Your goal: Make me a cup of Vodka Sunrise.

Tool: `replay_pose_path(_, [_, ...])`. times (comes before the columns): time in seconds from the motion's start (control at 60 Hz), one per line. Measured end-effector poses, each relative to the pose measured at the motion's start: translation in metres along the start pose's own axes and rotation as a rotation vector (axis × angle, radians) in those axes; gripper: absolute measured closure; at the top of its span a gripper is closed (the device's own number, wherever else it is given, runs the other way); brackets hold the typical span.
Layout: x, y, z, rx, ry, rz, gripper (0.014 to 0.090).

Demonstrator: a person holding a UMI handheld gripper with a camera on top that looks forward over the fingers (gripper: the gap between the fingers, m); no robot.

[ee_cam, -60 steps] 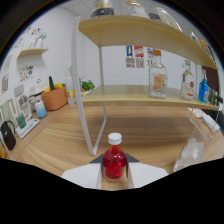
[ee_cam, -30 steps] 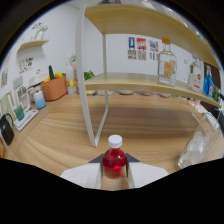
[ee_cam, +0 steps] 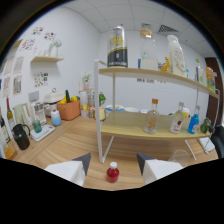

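A small bottle of red liquid with a white cap stood on the wooden table between the spread fingers of the gripper, with a gap at each side. Beyond it, the lower shelf held two clear bottles and one blue bottle. Bare tabletop lay open ahead, toward the shelf's white leg.

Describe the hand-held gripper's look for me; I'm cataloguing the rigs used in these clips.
Only the two fingers of the hand-held gripper show. Each finger is a broad white block with a dark grey triangular tip pointing inward. No cables, markings, hand or sleeve are visible; everything beneath the fingers is black.
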Motion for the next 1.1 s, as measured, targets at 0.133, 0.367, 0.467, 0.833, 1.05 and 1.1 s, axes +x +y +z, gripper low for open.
replay_pose_path(0.133, [0.026, -0.036, -0.04, 0.061, 0.002, 0.029, 0.0182])
replay_pose_path(0.367, [0.111, -0.009, -0.086, 0.027, 0.111, 0.08, 0.0182])
replay_pose_path(0.467, [0.142, 0.02, -0.098, -0.025, 0.154, 0.099, 0.0189])
replay_pose_path(0.833, [0.243, -0.058, -0.121, 0.038, 0.18, 0.113, 0.0185])
replay_pose_path(1.05, [0.321, -0.162, -0.104, 0.154, 0.205, 0.095, 0.0189])
replay_pose_path(1.1, [0.337, -0.181, -0.096, 0.175, 0.207, 0.099, 0.0187])
